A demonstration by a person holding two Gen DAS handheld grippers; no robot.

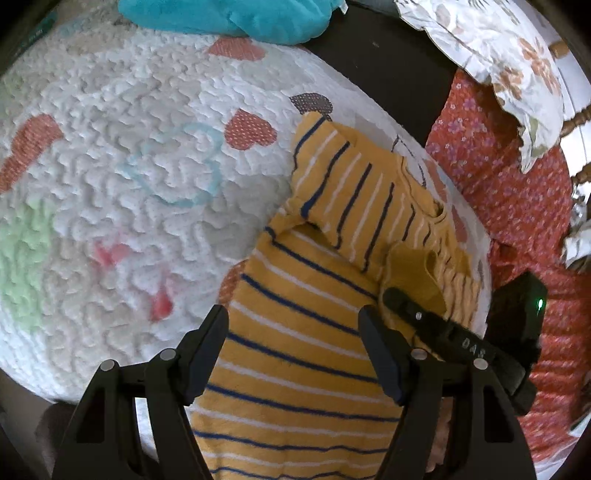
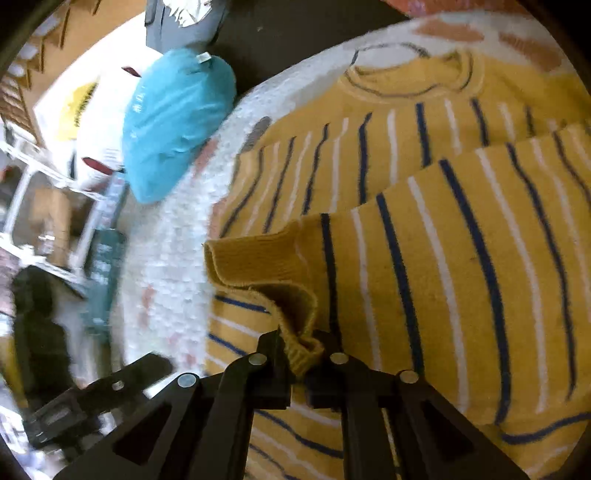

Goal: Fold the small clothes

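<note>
A small yellow sweater with navy and white stripes [image 1: 295, 354] lies on a white quilted cover with hearts [image 1: 110, 166]. One sleeve is folded across its body. My left gripper [image 1: 293, 332] is open and empty, its fingers hovering over the sweater's lower body. My right gripper [image 2: 299, 350] is shut on the ribbed mustard cuff of the sleeve [image 2: 258, 258], holding it over the sweater's body [image 2: 461, 258]. The right gripper also shows in the left wrist view [image 1: 424, 317], at the cuff. The neckline [image 2: 406, 74] lies at the far end.
A turquoise garment [image 1: 236, 18] lies at the quilt's far edge; it also shows in the right wrist view [image 2: 173, 122]. A red floral cloth [image 1: 517, 203] and a pale floral fabric [image 1: 498, 48] lie to the right. Shelves and clutter [image 2: 55, 221] stand beyond the quilt's edge.
</note>
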